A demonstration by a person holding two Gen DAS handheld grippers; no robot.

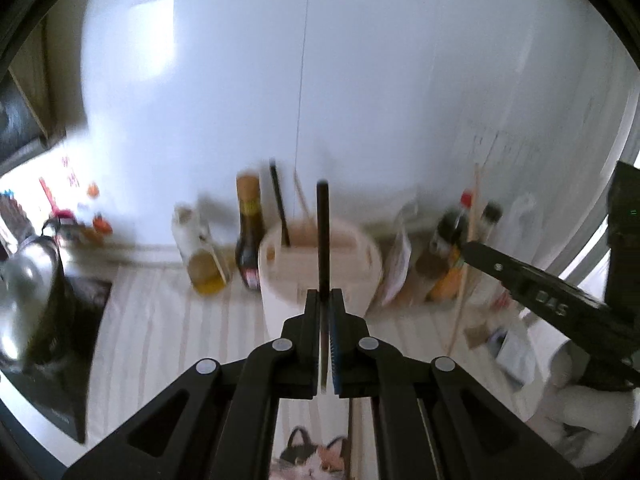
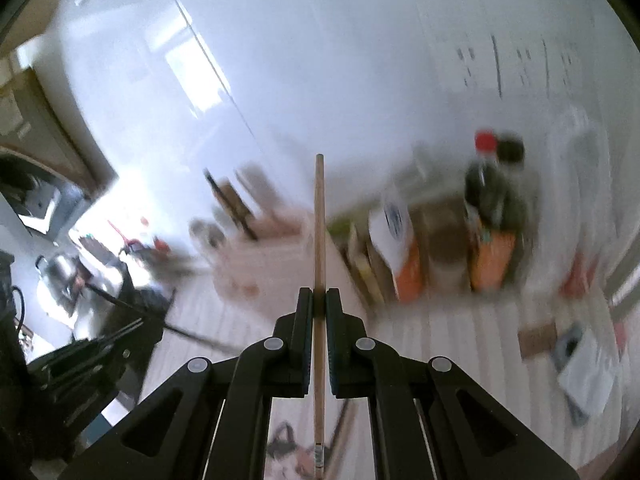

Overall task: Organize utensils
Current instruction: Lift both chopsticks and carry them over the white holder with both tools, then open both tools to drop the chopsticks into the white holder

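Note:
In the left wrist view my left gripper (image 1: 324,296) is shut on a thin utensil; its black handle (image 1: 323,236) stands straight up past the jaws. Behind it is a pale utensil holder (image 1: 280,280) with a black utensil and a wooden stick in it. My right gripper (image 1: 470,248) reaches in from the right with a wooden stick (image 1: 464,280). In the right wrist view my right gripper (image 2: 319,294) is shut on that long wooden stick (image 2: 319,220), and the holder (image 2: 256,268) lies blurred to its left.
Sauce and oil bottles (image 1: 250,236) and orange-labelled bottles (image 2: 492,240) line the white wall behind the holder. A steel kettle (image 1: 28,280) sits on a black cooktop at the left. Papers and small packets (image 2: 584,376) lie on the striped cloth at the right.

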